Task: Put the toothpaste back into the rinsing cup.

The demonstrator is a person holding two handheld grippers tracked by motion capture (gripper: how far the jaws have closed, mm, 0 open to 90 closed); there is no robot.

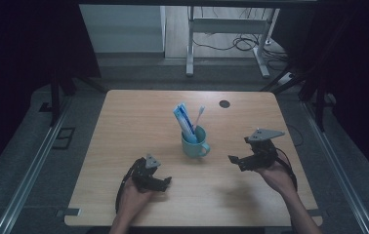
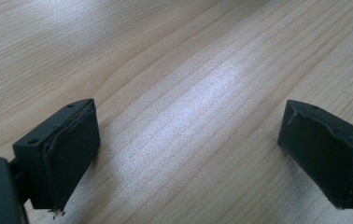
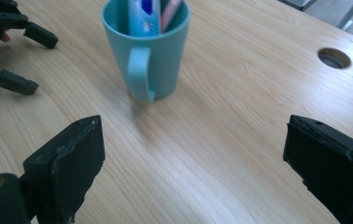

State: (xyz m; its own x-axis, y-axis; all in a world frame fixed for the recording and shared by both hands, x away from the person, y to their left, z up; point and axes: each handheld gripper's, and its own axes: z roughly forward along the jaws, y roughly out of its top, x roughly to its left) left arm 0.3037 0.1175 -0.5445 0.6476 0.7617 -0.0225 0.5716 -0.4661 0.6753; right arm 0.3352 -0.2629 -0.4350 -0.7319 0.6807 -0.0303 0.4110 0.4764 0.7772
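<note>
Teal mug (image 1: pixel 194 142) sits mid-frame in the high view on the wooden surface (image 1: pixel 138 117), with a blue-white toothpaste tube (image 1: pixel 182 118) and a pink toothbrush (image 1: pixel 199 115) poking out of it. Left gripper (image 1: pixel 165 181) is lower left of the mug, jaws wide with nothing in them. Right gripper (image 1: pixel 236 162) is over to its right, jaws also wide and empty, pointed at the mug's handle (image 3: pixel 139 74). Round cable hole (image 1: pixel 224 104) near the surface's far edge.

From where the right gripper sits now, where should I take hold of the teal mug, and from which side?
Grip the handle of the teal mug. It faces the right gripper, whose jaws stand wide open, so come straight in from that side. The toothpaste tube and toothbrush stick up above the rim, so a grab from above looks awkward.
</note>
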